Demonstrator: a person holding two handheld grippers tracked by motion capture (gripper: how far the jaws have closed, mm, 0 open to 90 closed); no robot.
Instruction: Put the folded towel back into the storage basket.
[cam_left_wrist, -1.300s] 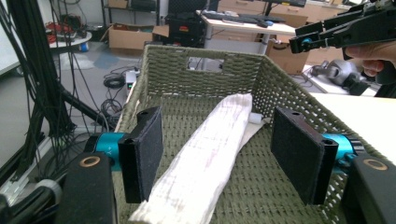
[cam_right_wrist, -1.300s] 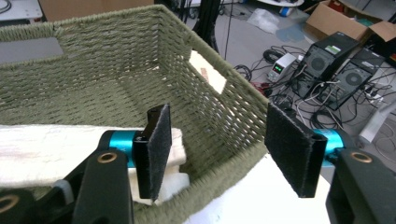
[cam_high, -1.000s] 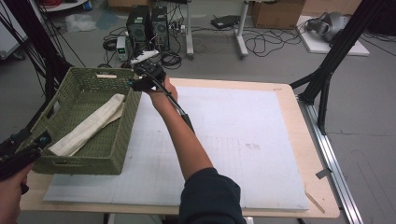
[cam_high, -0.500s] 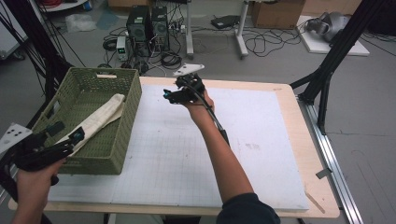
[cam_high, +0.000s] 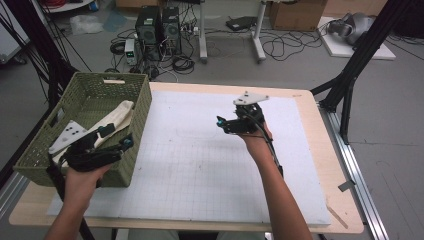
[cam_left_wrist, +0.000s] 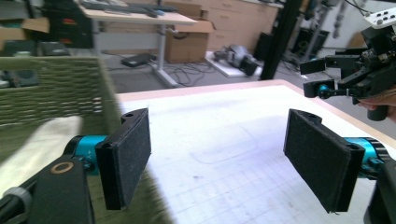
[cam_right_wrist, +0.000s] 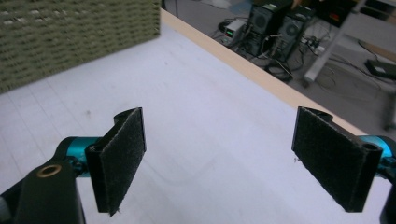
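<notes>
The high view looked forward and down from above the person's side, taking in the whole worktop (cam_high: 210, 170) and the floor beyond. The left gripper view sat low and close, facing across the worktop (cam_left_wrist: 224, 140) past the green basket (cam_left_wrist: 51, 98). The right gripper view looked down on the worktop (cam_right_wrist: 201, 116) toward that basket (cam_right_wrist: 70, 32), which the other two views also showed.

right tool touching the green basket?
Apart. High view: the right tool hangs over the white mat, with bare mat between it and the basket.
</notes>
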